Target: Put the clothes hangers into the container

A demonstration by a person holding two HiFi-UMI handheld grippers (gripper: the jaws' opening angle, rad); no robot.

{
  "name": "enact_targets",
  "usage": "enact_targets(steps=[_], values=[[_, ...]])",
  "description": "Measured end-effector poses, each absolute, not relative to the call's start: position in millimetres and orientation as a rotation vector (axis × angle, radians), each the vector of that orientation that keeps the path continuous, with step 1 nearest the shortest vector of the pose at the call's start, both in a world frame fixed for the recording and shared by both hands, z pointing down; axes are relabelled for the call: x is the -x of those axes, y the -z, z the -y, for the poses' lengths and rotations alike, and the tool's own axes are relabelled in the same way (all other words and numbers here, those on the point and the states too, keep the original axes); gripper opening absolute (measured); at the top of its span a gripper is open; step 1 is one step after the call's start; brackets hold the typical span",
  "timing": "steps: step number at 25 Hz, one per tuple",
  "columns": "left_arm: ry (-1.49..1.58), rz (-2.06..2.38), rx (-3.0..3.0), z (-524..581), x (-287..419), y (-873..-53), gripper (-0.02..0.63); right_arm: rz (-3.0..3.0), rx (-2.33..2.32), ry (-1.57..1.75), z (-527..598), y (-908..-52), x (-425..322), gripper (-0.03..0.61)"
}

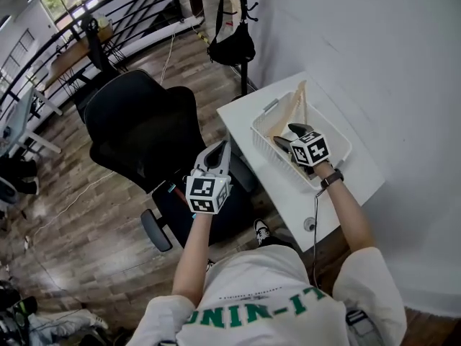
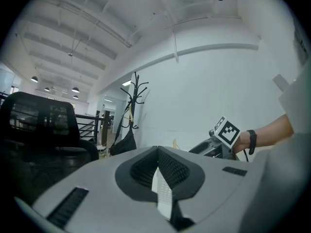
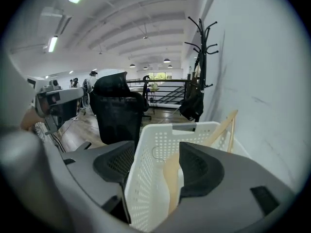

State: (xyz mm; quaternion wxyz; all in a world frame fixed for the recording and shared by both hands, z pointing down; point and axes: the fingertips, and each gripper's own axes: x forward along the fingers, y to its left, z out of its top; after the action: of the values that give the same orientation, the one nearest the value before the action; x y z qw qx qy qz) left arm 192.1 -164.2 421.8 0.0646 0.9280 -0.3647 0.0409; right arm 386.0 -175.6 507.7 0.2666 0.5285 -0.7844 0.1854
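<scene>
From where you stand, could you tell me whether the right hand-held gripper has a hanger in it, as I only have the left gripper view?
Observer: No. The right hand-held gripper is open, with nothing pressed between its jaws.
Operator: Thank you. Where are the hangers, please?
Observer: The wooden hangers lie inside the white basket on the white table, and that gripper is right above them.
Operator: And where is the gripper whose view I have?
Observer: The left hand-held gripper is off the table, on the side of the black office chair.
</scene>
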Motion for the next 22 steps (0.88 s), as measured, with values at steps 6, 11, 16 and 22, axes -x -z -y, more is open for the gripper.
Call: enact_targets(steps=[6, 11, 16, 22], values=[[-0.135, 1.215, -2.757, 164.5, -138.5, -420.2, 0.011, 2.225, -1.302, -0.389, 189.6, -479.3, -305.6, 0.301], [-0.127, 1.351, -2.686, 156.6, -86.4, -425.0, 0.011, 2.313, -1.143, -0.328, 190.1, -479.6, -225.5, 0.301], [-0.089, 1.462, -2.599, 158.5, -31.6, -428.5, 0.011, 2.383, -0.974, -0.247, 190.2, -482.2, -149.4, 0.278], [-0.071, 1.556, -2.513, 147.8, 20.7, -440.3, 0.011, 2.384, -0.806, -0.253, 172.2, -508.7, -87.2, 0.276]])
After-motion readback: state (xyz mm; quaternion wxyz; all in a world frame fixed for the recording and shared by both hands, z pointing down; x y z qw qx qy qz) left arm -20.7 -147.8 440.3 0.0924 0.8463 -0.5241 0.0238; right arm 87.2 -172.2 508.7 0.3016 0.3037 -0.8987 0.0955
